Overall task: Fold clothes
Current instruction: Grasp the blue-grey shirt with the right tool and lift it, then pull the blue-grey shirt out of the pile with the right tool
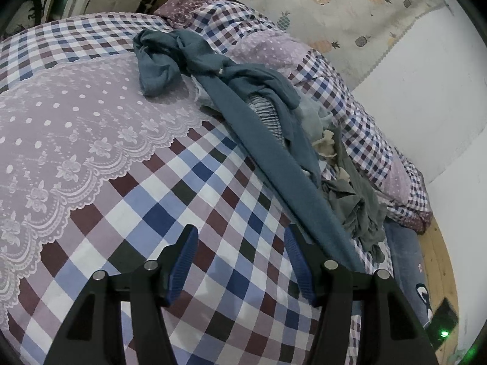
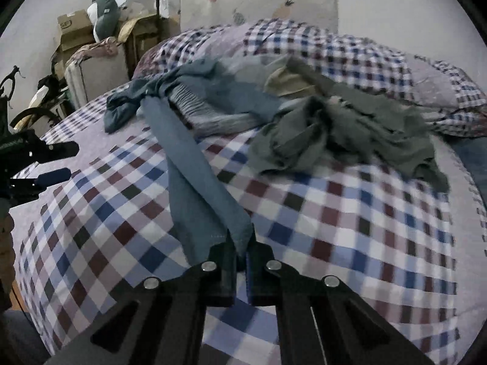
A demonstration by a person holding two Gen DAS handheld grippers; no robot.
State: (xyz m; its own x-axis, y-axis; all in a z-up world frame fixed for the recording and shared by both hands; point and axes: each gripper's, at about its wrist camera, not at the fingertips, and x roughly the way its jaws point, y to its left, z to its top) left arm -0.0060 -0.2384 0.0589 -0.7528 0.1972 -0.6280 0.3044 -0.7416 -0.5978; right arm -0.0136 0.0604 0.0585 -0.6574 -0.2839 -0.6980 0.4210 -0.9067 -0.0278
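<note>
blue garment hem pinched by right gripper above bed.

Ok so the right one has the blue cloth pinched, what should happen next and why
Probably bring the open left hand-held gripper onto the blue garment beside it. The right hand-held gripper pinches only one hem end, and the rest trails into the clothes pile, so one grip can't spread it.

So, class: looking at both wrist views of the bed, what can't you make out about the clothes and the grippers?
- Blue garment: its type; bunched far end, both views.
- Grey-green clothes: piece count; motion blur, right view.
- Striped item: mostly covered by blue cloth.
- Right gripper: pads hidden by the pinched hem.
- Left gripper: base cut off by the frame.
</note>
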